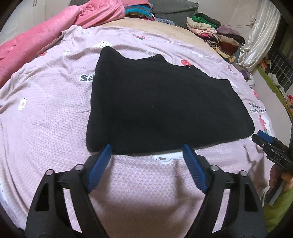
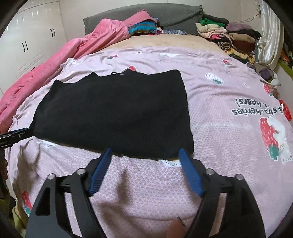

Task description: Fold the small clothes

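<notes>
A black garment (image 1: 161, 102) lies flat and folded over on the pink printed bedsheet (image 1: 45, 113). My left gripper (image 1: 147, 148) stands open at the garment's near edge, its blue pads (image 1: 99, 168) spread wide with only sheet between them. The right gripper's tip (image 1: 263, 137) shows at the far right of that view. In the right wrist view the same black garment (image 2: 113, 115) fills the middle left. My right gripper (image 2: 144, 152) is open too, its blue pads (image 2: 190, 172) just short of the garment's near right corner. The left gripper's tip (image 2: 16, 135) pokes in at the left edge.
A pink blanket (image 2: 55, 60) is bunched along the left of the bed. Piles of folded clothes (image 2: 228, 38) sit at the far right by a grey headboard (image 2: 174, 16). White wardrobe doors (image 2: 31, 42) stand at the left. The sheet (image 2: 228, 95) right of the garment is bare.
</notes>
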Motion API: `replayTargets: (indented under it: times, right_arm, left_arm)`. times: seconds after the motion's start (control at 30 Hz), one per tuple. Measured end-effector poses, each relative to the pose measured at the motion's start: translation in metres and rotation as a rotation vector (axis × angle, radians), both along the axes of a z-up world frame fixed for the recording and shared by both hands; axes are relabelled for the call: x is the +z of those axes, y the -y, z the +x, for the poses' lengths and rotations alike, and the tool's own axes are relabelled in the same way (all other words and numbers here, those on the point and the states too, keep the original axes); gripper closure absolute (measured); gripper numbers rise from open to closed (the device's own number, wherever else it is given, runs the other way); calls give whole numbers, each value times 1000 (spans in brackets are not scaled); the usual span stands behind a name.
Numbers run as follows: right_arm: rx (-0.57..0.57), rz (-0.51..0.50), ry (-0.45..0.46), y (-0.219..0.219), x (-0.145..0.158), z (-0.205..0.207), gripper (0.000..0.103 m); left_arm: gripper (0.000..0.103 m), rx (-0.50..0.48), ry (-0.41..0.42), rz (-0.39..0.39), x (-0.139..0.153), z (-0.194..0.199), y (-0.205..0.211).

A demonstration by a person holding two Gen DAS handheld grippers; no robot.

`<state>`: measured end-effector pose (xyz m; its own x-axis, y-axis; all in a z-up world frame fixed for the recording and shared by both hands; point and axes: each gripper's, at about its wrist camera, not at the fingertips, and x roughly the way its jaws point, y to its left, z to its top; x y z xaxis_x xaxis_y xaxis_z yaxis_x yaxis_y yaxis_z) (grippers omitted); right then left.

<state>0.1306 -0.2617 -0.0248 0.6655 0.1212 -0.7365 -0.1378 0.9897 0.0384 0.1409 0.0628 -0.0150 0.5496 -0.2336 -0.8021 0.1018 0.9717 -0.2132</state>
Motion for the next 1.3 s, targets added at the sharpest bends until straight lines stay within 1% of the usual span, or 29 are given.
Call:
replayTargets:
  times: [0.03,0.07,0.13,0.2,0.3,0.6,1.07,1.3]
  right_arm:
    - [0,-5,6,-1,2,-3,22]
    - [2,-12,14,-1,4,-5,21]
    - [0,-23,24,-3,6,-9,15]
    - [-1,-25,36,-4,10,-12,11]
    - [4,-24,48,-7,14,-15,7]
    - [55,-26,72,-27,25,-24,6]
    - [188,-39,99,-87,39,-25,5]
    - [241,-52,103,-112,41,-24,5]
  left_arm:
    - [22,1,2,4,2,-1,0]
    - [20,2,4,7,3,-2,1]
    - [10,6,10,22,7,-5,1]
    - [10,8,17,30,10,-7,1]
    - [10,18,26,36,14,-11,0]
    - [10,48,42,34,21,-25,-12]
    - [10,117,63,36,29,-42,-47]
    - [10,143,67,27,30,-48,-63]
